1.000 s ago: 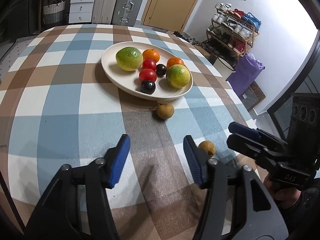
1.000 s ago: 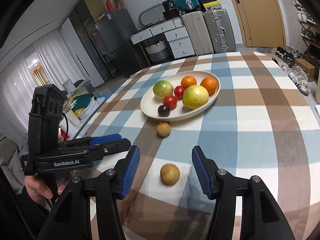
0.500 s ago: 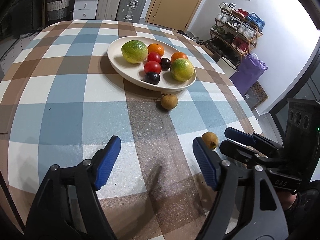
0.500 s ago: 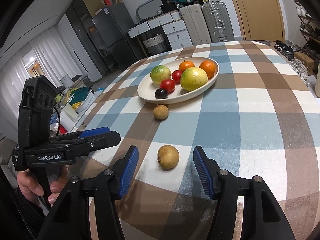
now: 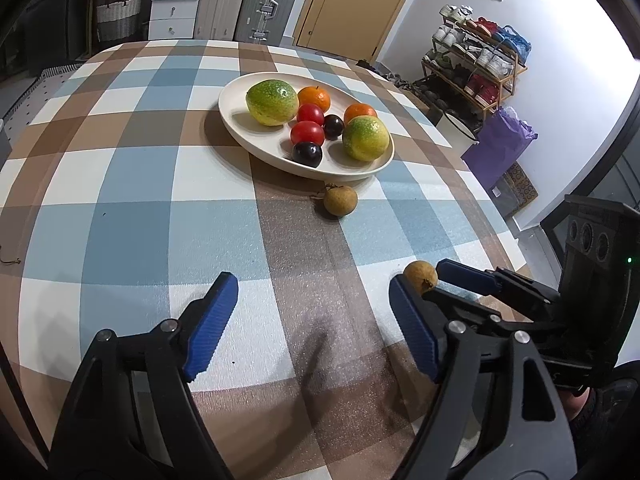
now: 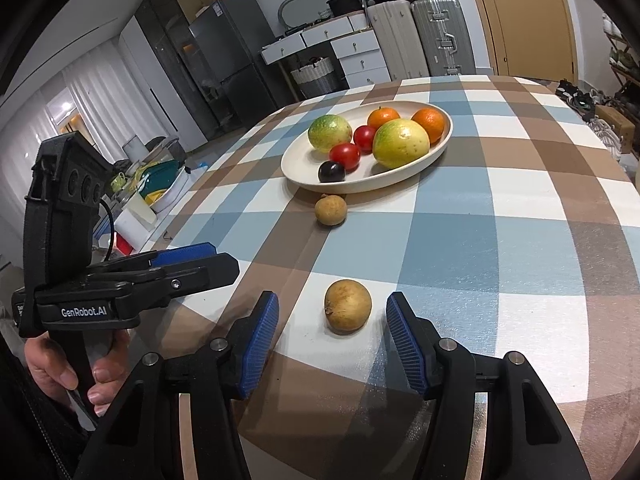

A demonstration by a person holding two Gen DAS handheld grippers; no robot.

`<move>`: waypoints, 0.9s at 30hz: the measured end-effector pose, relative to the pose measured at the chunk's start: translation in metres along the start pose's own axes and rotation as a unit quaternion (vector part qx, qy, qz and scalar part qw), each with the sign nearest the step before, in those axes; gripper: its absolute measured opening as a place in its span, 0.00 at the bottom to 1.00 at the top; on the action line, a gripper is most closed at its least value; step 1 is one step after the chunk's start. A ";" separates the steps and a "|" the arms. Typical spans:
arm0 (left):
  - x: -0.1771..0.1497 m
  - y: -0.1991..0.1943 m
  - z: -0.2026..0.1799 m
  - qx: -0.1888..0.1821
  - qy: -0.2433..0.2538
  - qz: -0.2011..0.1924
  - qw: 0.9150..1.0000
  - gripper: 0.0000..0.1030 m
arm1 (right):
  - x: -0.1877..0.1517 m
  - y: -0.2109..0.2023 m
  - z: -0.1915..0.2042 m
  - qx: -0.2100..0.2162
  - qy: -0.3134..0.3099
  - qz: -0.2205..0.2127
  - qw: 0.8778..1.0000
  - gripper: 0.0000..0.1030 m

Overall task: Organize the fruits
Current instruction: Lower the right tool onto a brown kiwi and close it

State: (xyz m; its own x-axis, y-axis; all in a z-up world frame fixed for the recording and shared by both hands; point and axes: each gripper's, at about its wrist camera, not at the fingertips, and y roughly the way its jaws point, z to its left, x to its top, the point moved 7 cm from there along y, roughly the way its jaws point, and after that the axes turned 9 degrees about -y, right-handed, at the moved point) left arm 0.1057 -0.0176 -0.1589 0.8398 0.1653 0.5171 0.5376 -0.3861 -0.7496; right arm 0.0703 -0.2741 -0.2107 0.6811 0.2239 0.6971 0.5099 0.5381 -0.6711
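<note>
Checked tablecloth (image 6: 500, 216), cream plate (image 6: 400, 184) already loaded with fruit. The right gripper (image 6: 332, 340) straddles the near brown fruit (image 6: 347, 311), pads apart, not yet touching. The left gripper (image 5: 312, 320), jaws just widened, holds nothing. Next: squeeze gently, lift, carry platewards.

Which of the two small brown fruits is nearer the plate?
The stemmed brown fruit, just off the plate; the other brown fruit sits between the right gripper fingers.

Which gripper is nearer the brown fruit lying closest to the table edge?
Right. The right gripper is open with the near brown fruit between its fingers, untouched. The left gripper stands open off to the fruit's side, over bare cloth.
</note>
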 end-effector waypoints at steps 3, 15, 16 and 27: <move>0.000 0.000 0.000 0.000 0.000 -0.001 1.000 0.74 | -0.001 0.004 0.000 0.000 0.001 0.006 1.000 0.57; 0.014 0.007 0.000 0.001 0.002 0.000 1.000 0.74 | -0.003 0.010 0.002 0.024 0.003 0.012 1.000 0.25; 0.016 0.008 -0.001 0.001 0.002 0.000 1.000 0.74 | -0.002 0.009 0.003 0.025 0.001 0.011 1.000 0.25; 0.030 0.031 -0.010 0.001 0.004 0.009 1.000 0.74 | 0.009 -0.002 -0.003 0.026 0.004 -0.007 1.000 0.25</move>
State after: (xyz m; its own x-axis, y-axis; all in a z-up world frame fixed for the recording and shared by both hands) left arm 0.1470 -0.0339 -0.1627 0.8492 0.1513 0.5059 0.5218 -0.3874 -0.7601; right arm 0.0769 -0.2762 -0.2039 0.6783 0.2100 0.7041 0.4914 0.5827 -0.6472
